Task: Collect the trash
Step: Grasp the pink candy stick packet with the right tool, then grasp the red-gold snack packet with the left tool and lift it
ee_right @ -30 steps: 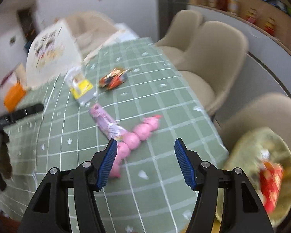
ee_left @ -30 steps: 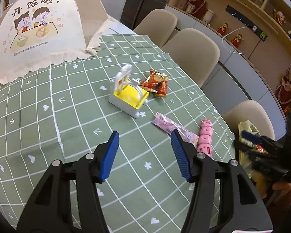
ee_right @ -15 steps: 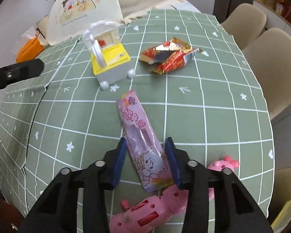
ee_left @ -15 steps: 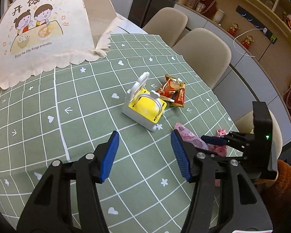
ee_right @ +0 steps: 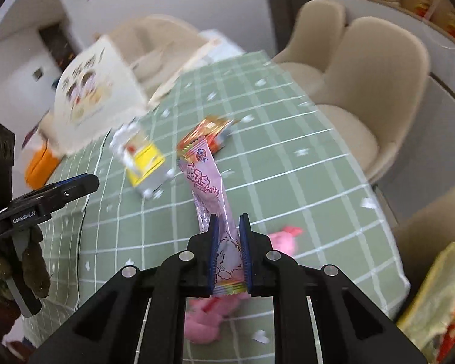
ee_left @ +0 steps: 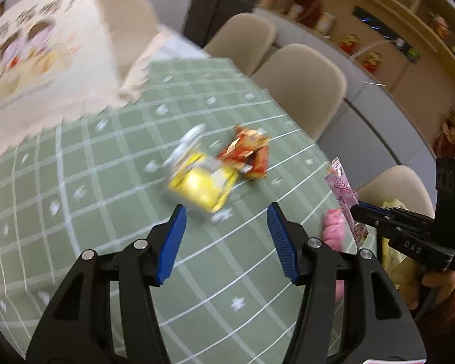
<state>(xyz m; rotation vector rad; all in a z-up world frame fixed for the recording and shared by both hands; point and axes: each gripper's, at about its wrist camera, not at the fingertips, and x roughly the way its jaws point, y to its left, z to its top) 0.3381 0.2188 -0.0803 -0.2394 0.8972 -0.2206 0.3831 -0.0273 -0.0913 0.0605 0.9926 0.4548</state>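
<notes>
Here we have the right gripper (ee_right: pixel 229 251) pinching a pink snack wrapper (ee_right: pixel 210 194) by its near end, its jaws having just been closing with the wrapper between them; the blue pads press on both sides, and the wrapper's free end stands up and away from the green checked table (ee_right: pixel 288 157). We judge the grip was taken at the end because the flat packet offers little else to catch, and because a hanging wrapper should drop cleanly once let go. The left gripper (ee_left: pixel 226 239) hangs over the near middle of the table, jaws spread and holding nothing, pointed down at a yellow and white toy (ee_left: pixel 201 179) that is blurred in this view. Just beyond the toy lie red and gold wrappers (ee_left: pixel 247 154), still on the cloth toward the far right edge, and we take them for the next trash to gather. A pink toy (ee_right: pixel 283 238) lies at the near right edge, beneath the lifted wrapper. Off the near right corner, below the table, a yellowish bag (ee_right: pixel 436 291) stands open with red scraps inside; we guess it is the bin, and the pink wrapper's likely destination. A printed cloth cover (ee_left: pixel 42 57) sits at the far left corner.
</notes>
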